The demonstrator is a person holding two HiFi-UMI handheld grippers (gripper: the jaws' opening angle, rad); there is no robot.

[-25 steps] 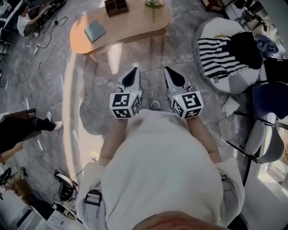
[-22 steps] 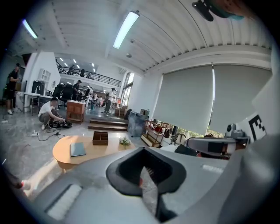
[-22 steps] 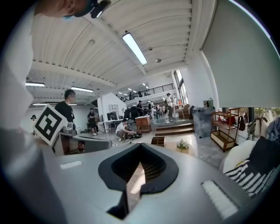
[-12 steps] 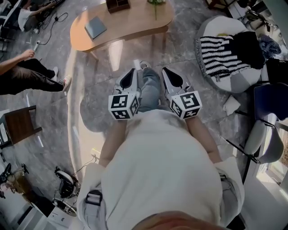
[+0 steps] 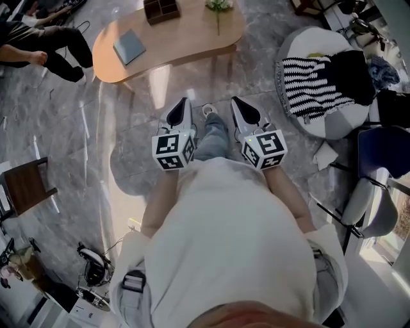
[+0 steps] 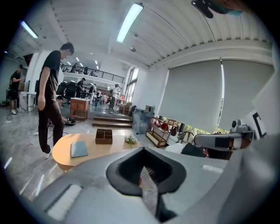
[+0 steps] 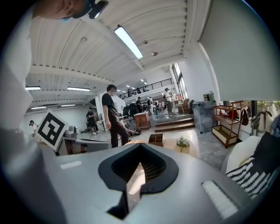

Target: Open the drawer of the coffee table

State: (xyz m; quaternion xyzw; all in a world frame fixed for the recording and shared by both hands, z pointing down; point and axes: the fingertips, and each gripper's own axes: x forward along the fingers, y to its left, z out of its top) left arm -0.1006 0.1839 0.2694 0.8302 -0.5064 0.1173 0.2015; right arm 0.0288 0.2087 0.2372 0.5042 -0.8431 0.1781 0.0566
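Note:
The wooden coffee table (image 5: 186, 40) stands ahead on the grey marble floor, well beyond both grippers; its drawer does not show in any view. On its top lie a grey book (image 5: 129, 46), a dark wooden organiser box (image 5: 161, 9) and a small plant (image 5: 219, 5). My left gripper (image 5: 183, 102) and right gripper (image 5: 237, 101) are held side by side at waist height, pointing toward the table, both shut and empty. My own leg (image 5: 213, 131) shows between them. The table (image 6: 100, 146) also appears past the shut jaws in the left gripper view, and the table (image 7: 170, 146) likewise in the right gripper view.
A white pouf with a striped cloth (image 5: 320, 77) sits to the right, with chairs (image 5: 378, 192) beyond it. A small dark stool (image 5: 25, 186) stands at the left. A person (image 5: 45, 45) stands by the table's left end. A headset and cables (image 5: 93, 262) lie on the floor.
I have stepped toward the table, one leg now forward between the grippers. Both grippers moved ahead with me, still shut. The bystander at the left walked up toward the table's end.

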